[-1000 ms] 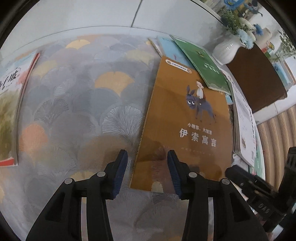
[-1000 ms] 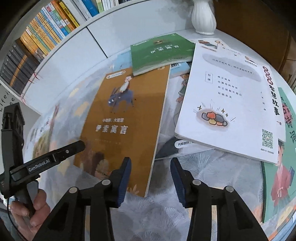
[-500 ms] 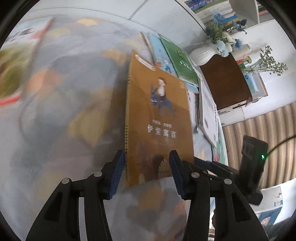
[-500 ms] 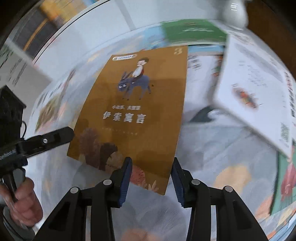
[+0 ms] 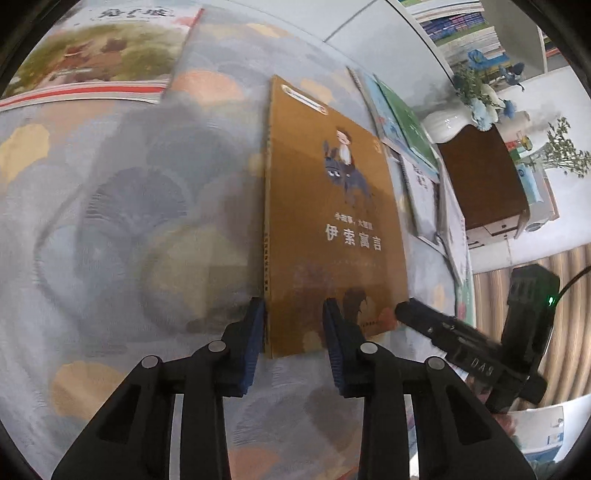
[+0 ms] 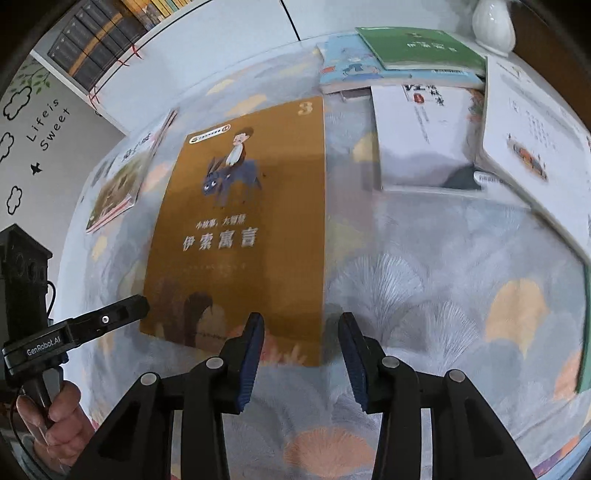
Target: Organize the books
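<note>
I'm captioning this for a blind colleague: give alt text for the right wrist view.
The right claw straddles the near right corner of a brown donkey-rider storybook on a floral tablecloth. More books lie beyond; the left claw reaches in.

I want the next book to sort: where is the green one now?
In the right wrist view the green book lies at the far edge of the table, on a light blue book, beside the white vase.
</note>
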Demonstrator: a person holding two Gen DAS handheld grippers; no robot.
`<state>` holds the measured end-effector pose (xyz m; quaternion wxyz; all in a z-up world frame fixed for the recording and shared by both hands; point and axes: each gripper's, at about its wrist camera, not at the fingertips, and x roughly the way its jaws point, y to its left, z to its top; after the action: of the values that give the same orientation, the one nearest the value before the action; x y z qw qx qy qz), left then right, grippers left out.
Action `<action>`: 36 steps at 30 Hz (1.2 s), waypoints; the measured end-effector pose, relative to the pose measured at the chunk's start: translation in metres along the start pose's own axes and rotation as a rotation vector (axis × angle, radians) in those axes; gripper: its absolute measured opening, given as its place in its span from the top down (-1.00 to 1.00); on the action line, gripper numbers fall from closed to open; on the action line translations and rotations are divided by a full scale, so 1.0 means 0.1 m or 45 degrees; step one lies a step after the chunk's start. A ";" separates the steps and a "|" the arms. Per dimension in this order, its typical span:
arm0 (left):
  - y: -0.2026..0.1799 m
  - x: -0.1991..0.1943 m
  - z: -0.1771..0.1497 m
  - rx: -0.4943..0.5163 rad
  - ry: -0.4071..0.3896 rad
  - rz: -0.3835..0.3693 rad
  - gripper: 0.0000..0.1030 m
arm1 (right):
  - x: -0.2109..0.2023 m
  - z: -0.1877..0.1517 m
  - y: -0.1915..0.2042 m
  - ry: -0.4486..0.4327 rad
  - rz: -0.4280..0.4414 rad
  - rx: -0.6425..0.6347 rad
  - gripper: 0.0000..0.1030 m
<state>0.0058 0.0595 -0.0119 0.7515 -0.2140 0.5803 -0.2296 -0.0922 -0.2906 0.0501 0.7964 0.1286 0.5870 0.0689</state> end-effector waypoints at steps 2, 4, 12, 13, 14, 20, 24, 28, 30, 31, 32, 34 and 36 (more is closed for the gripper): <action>0.00 -0.10 0.04 -0.063 -0.035 -0.149 0.46 | 0.01 -0.02 0.04 -0.021 0.014 0.019 0.18; 0.00 -0.26 0.05 -0.115 -0.076 -0.340 0.46 | -0.01 -0.02 -0.01 -0.023 0.042 0.052 0.19; -0.25 0.07 0.09 0.054 -0.019 -0.062 0.77 | -0.06 -0.05 -0.10 -0.014 0.125 0.112 0.19; -0.26 0.10 0.09 0.051 -0.019 -0.057 0.77 | -0.06 -0.05 -0.09 -0.015 0.121 0.108 0.19; -0.27 0.14 0.09 0.039 -0.021 -0.052 0.77 | -0.06 -0.05 -0.09 -0.014 0.120 0.104 0.19; -0.17 0.02 0.25 -0.129 -0.070 -0.246 0.81 | -0.05 0.06 -0.31 0.060 0.278 0.243 0.12; -0.02 -0.01 0.35 -0.330 -0.030 -0.441 0.81 | -0.06 0.08 -0.68 0.042 0.483 0.477 -0.08; 0.08 0.00 0.41 -0.460 -0.019 -0.562 0.81 | 0.08 0.07 -0.89 0.068 0.666 0.622 -0.08; 0.11 0.00 0.42 -0.508 -0.001 -0.619 0.81 | 0.14 0.06 -0.90 0.079 0.738 0.639 -0.09; 0.14 0.00 0.43 -0.537 0.007 -0.646 0.81 | 0.16 0.06 -0.89 0.083 0.758 0.640 -0.09; 0.18 0.00 0.43 -0.562 0.013 -0.666 0.81 | 0.20 0.07 -0.87 0.089 0.789 0.642 -0.09; 0.21 0.03 0.44 -0.603 0.023 -0.690 0.81 | 0.32 0.11 -0.79 0.116 0.869 0.658 -0.09; 0.24 0.02 0.45 -0.610 0.028 -0.691 0.81 | 0.39 0.11 -0.69 0.124 0.899 0.654 -0.09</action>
<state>0.0519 0.0797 -0.0166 0.5856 -0.5277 0.5477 -0.2805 -0.0732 -0.3478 -0.0024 0.6375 0.5117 0.5420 0.1948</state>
